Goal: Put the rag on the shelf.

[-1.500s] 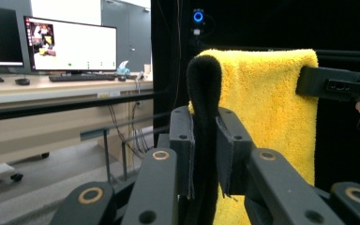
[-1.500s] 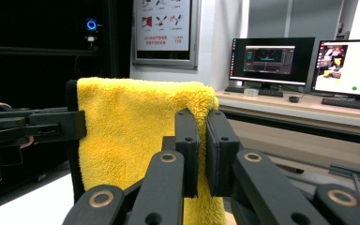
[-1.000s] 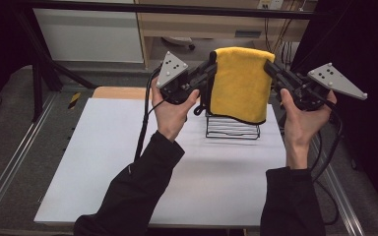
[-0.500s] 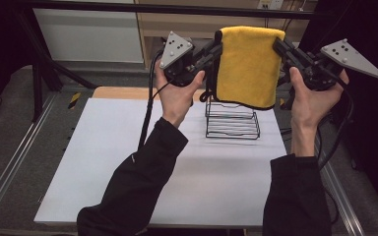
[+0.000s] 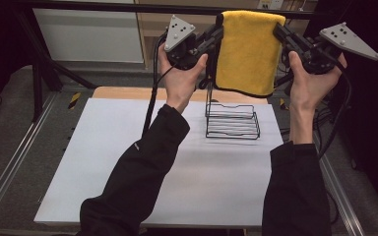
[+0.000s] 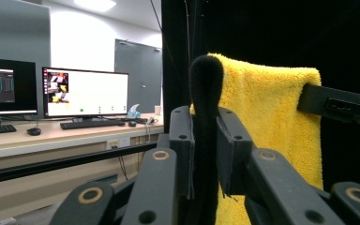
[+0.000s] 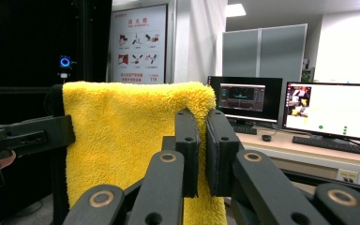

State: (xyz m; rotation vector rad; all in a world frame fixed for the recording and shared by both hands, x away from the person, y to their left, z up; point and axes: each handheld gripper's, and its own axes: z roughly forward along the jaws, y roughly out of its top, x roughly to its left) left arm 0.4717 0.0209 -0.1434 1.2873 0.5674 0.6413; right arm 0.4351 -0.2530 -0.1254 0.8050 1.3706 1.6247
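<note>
A folded yellow towel [image 5: 247,51] hangs high above the table, stretched between both grippers. My left gripper [image 5: 218,32] is shut on its left top corner, and my right gripper [image 5: 278,30] is shut on its right top corner. In the left gripper view the jaws pinch the dark edge of the towel [image 6: 267,126], with the other gripper [image 6: 340,107] at its far side. In the right gripper view the jaws clamp the towel [image 7: 131,136] at its near corner. A black wire rack [image 5: 232,120] stands on the white table [image 5: 128,162] below the towel.
A wooden strip [image 5: 128,92] runs along the table's far edge. Metal rails [image 5: 10,167] flank the table on both sides. Desks with monitors [image 7: 330,110] stand in the room beyond. Cables trail from both grippers.
Both grippers have lifted the towel up and away from the rack, which now stands fully uncovered on the table.
</note>
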